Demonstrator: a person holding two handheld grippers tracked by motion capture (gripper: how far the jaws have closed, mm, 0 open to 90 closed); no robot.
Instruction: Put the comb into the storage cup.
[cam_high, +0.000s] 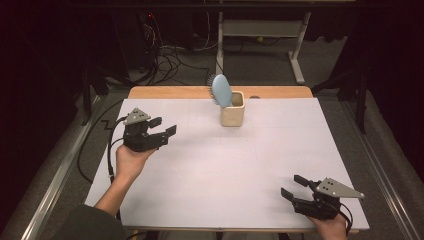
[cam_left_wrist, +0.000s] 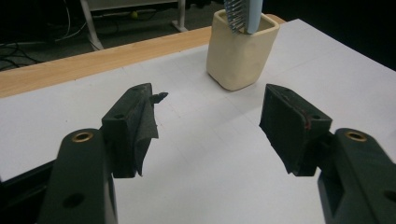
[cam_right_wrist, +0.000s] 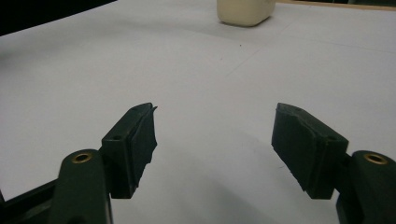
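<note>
White sheeting (cam_high: 225, 170) covers nearly the whole table, leaving a strip of bare wood (cam_high: 170, 92) along the far edge, with dark floor, cables and metal table legs beyond. Nearest the person, at the bottom right of the high view, the right gripper (cam_high: 296, 188) sits low over the front corner of the sheet, held in a hand (cam_high: 330, 226) that enters from the bottom edge; its jaws stand wide apart with nothing between them, and in the right gripper view (cam_right_wrist: 215, 140) they frame plain white surface. Farther up on the left side, the left gripper (cam_high: 164, 127) is held by the left hand (cam_high: 130, 161), forearm and dark sleeve coming in from the lower left, its cable trailing off the table's side. Its jaws are also spread wide and empty, pointing toward the middle of the table (cam_left_wrist: 210, 130). Farthest off, near the back edge, a cream square-sided cup (cam_high: 232, 114) stands upright on the sheet, well apart from both grippers. A light blue hairbrush (cam_high: 221, 90) stands in it, head up and bristles to the left, leaning against the rim.
</note>
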